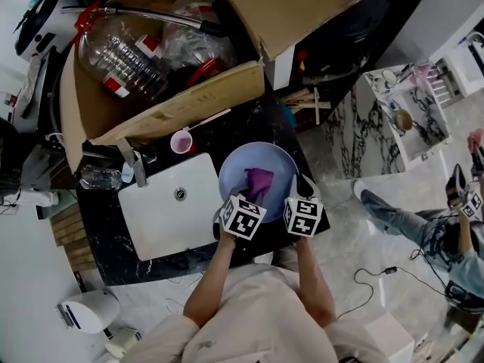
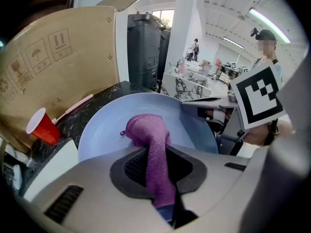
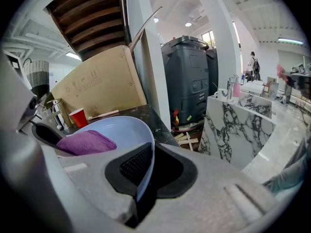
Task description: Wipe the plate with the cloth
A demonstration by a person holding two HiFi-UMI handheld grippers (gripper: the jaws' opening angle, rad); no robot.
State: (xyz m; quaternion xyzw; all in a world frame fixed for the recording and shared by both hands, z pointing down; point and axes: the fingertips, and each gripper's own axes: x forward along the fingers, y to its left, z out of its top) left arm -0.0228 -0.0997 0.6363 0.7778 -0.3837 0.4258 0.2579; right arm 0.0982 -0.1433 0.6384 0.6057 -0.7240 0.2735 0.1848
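- Left gripper (image 2: 159, 181): jaws clamped on the cloth (image 2: 147, 136), a purple strip running up between the pads
- Cloth's free end is bunched and lies on the inside of the plate (image 2: 104, 125), near its middle
- Right gripper (image 3: 142, 181): jaws closed on the plate's rim, which stands edge-on between the pads
- In the left gripper view the right gripper's marker cube shows at the right, with its jaws on the plate's right edge
- Plate is pale blue, round and shallow; in the head view it sits over the black counter (image 1: 242, 123), just right of the white sink (image 1: 162, 218)
- Whether the plate rests on the counter or is held clear of it cannot be told
- Both grippers come in from the near edge of the plate, side by side, left one on the cloth, right one on the rim
- Red cup (image 2: 43, 126) stands on the counter beyond the plate, close to the sink's far corner, apart from the plate
- Open cardboard box (image 1: 170, 108) sits behind the cup and sink; a big clear plastic bottle (image 1: 121, 55) lies inside it
- Marble-patterned counter (image 3: 235, 123) and a dark bin (image 3: 189, 76) stand off to the right, well apart from the plate
- A seated person (image 1: 423, 229) shows at the far right of the head view
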